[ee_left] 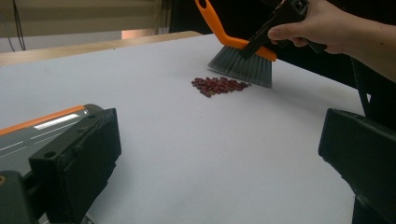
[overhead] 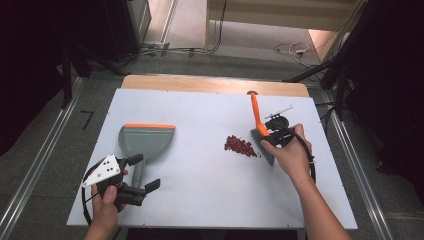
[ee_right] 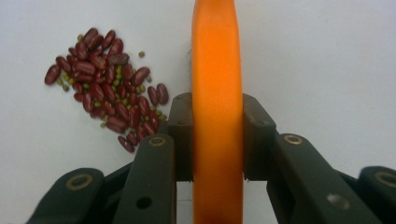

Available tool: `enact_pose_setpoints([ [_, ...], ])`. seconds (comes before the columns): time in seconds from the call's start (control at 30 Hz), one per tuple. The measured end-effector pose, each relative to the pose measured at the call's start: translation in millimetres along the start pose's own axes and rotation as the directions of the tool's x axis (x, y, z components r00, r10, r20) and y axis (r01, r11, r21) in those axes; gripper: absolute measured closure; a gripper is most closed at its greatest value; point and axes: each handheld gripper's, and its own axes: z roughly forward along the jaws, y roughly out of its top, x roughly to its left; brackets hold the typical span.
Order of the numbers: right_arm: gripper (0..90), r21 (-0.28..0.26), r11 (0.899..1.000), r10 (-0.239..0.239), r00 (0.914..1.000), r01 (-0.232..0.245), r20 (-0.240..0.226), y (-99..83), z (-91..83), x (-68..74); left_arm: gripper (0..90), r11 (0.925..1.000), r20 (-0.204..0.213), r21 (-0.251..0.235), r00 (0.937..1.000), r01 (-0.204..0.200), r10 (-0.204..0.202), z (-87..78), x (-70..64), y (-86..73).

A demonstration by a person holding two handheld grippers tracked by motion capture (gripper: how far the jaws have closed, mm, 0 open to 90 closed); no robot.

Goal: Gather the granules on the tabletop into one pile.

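Right gripper (overhead: 272, 134): centre right of the high view, hand wrapped over it from behind, forearm entering from the lower right edge and angled up-left; jaws clamped on the orange handle of the brush (overhead: 258, 119), one pad on either flank of the handle as seen in the right gripper view. Brush: handle slants up toward the far table edge, grey bristles down on the white table (overhead: 200, 170), just right of the beans (overhead: 240, 145). Beans: small heap of dark red ones with a few tiny green ones mixed in, centre right of the high view, upper left of the right gripper view, touching or nearly touching the bristle tips. Left gripper (overhead: 144, 174): lower left of the high view, hand gripping from below, forearm rising from the bottom edge; jaws spread wide, either side of the grey handle of the dustpan (overhead: 146, 140), not closed on it. Dustpan: flat on the table, orange lip on its far edge, well apart from the beans.
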Motion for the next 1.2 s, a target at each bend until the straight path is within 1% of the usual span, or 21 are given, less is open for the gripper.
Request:
enact_pose_setpoints([
  [0.03,68.6,-0.002,1.000,0.010,1.0000,-0.010,-0.002,1.1,0.3,1.7,0.3,1.0000,0.000,-0.001,1.0000,0.000,0.000,-0.1,0.3,-0.1],
  [0.1,68.6,-0.006,1.000,0.010,0.9999,-0.010,-0.009,3.2,1.5,6.5,0.2,1.0000,0.000,-0.001,1.0000,0.001,-0.001,-0.2,0.5,-0.1],
  [0.27,68.6,0.001,1.000,-0.018,0.9998,0.018,0.004,9.4,4.7,18.5,0.3,1.0000,0.001,-0.007,1.0000,0.003,-0.003,-0.8,1.0,-0.2],
  [0.33,68.6,-0.001,1.000,-0.026,0.9997,0.025,-0.007,11.5,5.4,20.6,0.3,1.0000,0.000,-0.006,1.0000,0.003,-0.003,-1.1,1.2,-0.2],
  [0.4,68.6,0.004,0.999,-0.034,0.9994,0.034,-0.006,13.3,6.0,22.2,0.3,1.0000,0.000,-0.006,1.0000,0.003,-0.003,-1.2,1.3,-0.2],
  [0.53,68.6,0.009,0.998,-0.059,0.9981,0.059,-0.017,15.8,6.6,23.8,0.3,1.0000,0.001,-0.007,1.0000,0.001,-0.001,-0.9,0.9,-0.1],
  [0.63,68.6,0.002,0.997,-0.075,0.9963,0.075,-0.042,16.9,4.7,23.1,0.3,1.0000,0.000,-0.005,1.0000,0.001,-0.001,-0.8,0.9,-0.1],
  [0.83,68.5,-0.010,0.996,-0.092,0.9953,0.092,-0.030,18.0,-0.7,16.9,0.2,1.0000,0.000,-0.003,1.0000,0.000,0.000,-0.6,0.8,-0.1],
  [0.93,68.5,-0.005,0.990,-0.143,0.9896,0.143,-0.018,17.7,0.9,16.3,0.3,1.0000,0.002,-0.001,1.0000,-0.002,0.002,-0.5,0.7,0.1],
  [1.0,68.5,0.013,0.985,-0.171,0.9853,0.171,-0.004,16.9,3.4,17.6,0.3,1.0000,0.002,0.000,1.0000,-0.003,0.003,-0.4,0.5,0.2],
  [1.03,68.5,0.016,0.981,-0.194,0.9811,0.194,-0.007,16.4,5.0,18.5,0.2,1.0000,0.002,0.000,1.0000,-0.003,0.003,-0.5,0.5,0.2],
  [1.07,68.5,0.023,0.979,-0.203,0.9790,0.204,-0.017,15.7,5.9,20.3,0.3,1.0000,0.002,-0.001,1.0000,-0.002,0.002,-0.5,0.6,0.1],
  [1.13,68.5,0.016,0.970,-0.242,0.9697,0.243,-0.031,14.9,5.9,23.8,0.3,1.0000,0.002,-0.002,1.0000,-0.001,0.001,-0.5,0.8,0.0],
  [1.17,68.5,0.020,0.967,-0.254,0.9666,0.255,-0.037,14.7,5.5,26.2,0.3,1.0000,0.003,-0.002,1.0000,0.000,0.000,-0.4,0.8,-0.1],
  [1.2,68.5,0.018,0.962,-0.271,0.9618,0.272,-0.038,14.6,5.4,27.8,0.3,1.0000,0.004,-0.001,1.0000,-0.001,0.001,-0.4,0.8,0.0],
])
